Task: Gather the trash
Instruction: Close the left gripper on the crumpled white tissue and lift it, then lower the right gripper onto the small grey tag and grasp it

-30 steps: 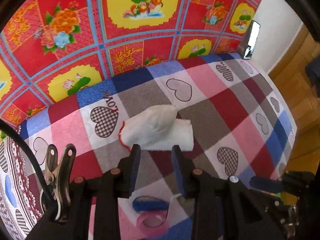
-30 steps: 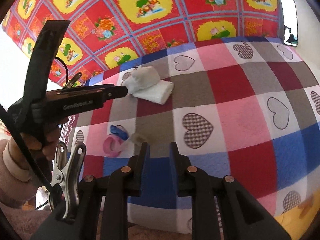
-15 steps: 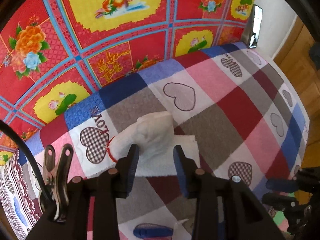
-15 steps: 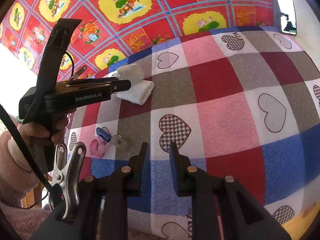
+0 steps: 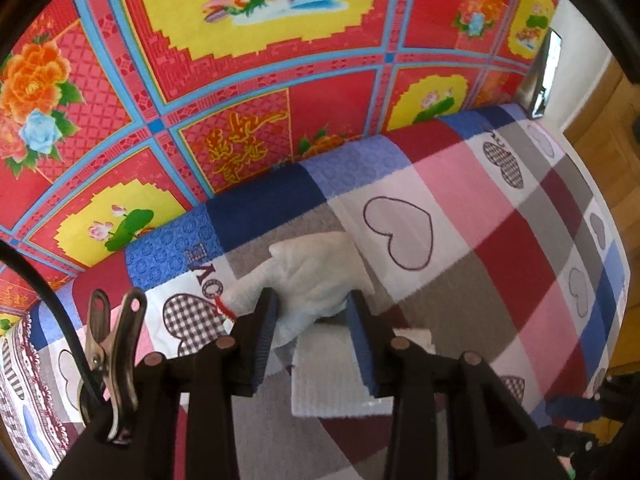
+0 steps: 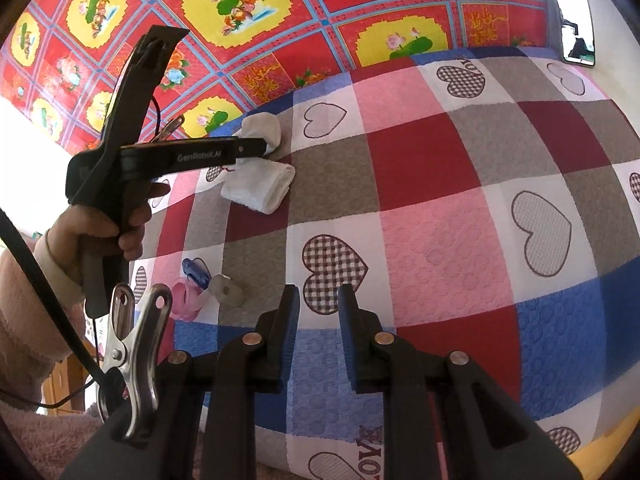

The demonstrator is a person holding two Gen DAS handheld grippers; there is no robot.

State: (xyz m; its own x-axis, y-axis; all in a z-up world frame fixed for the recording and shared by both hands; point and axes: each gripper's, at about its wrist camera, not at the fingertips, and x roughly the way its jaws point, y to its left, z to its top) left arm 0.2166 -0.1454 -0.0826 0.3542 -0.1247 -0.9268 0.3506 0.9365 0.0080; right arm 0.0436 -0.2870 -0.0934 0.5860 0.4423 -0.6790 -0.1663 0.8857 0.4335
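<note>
Left wrist view, nearest: the left gripper points steeply down at the bed. Its jaws have just been opening, and they're straddling a crumpled white tissue.
Left jaws: partly open, one blue pad on each side of the wad. I can't tell from here whether the pads actually touch it.
Just under the jaws: a folded white tissue lies flat on the patchwork cover, its far edge tucked beneath the crumpled one.
Behind that: a red and yellow flowered cloth rises at the back of the bed.
Right wrist view, nearest: the right gripper hangs over the near edge of the bed. Its jaws show a narrow gap with nothing between them.
Only in this view, near left: a pink ring, a blue piece and a small grey scrap sit close together on the cover, well apart from the tissues.
Only in this view, further back: a hand holds the left tool side-on, its tips down at the crumpled tissue near the bed's far edge.
Side-on: the jaw gap can't be seen from this angle.
</note>
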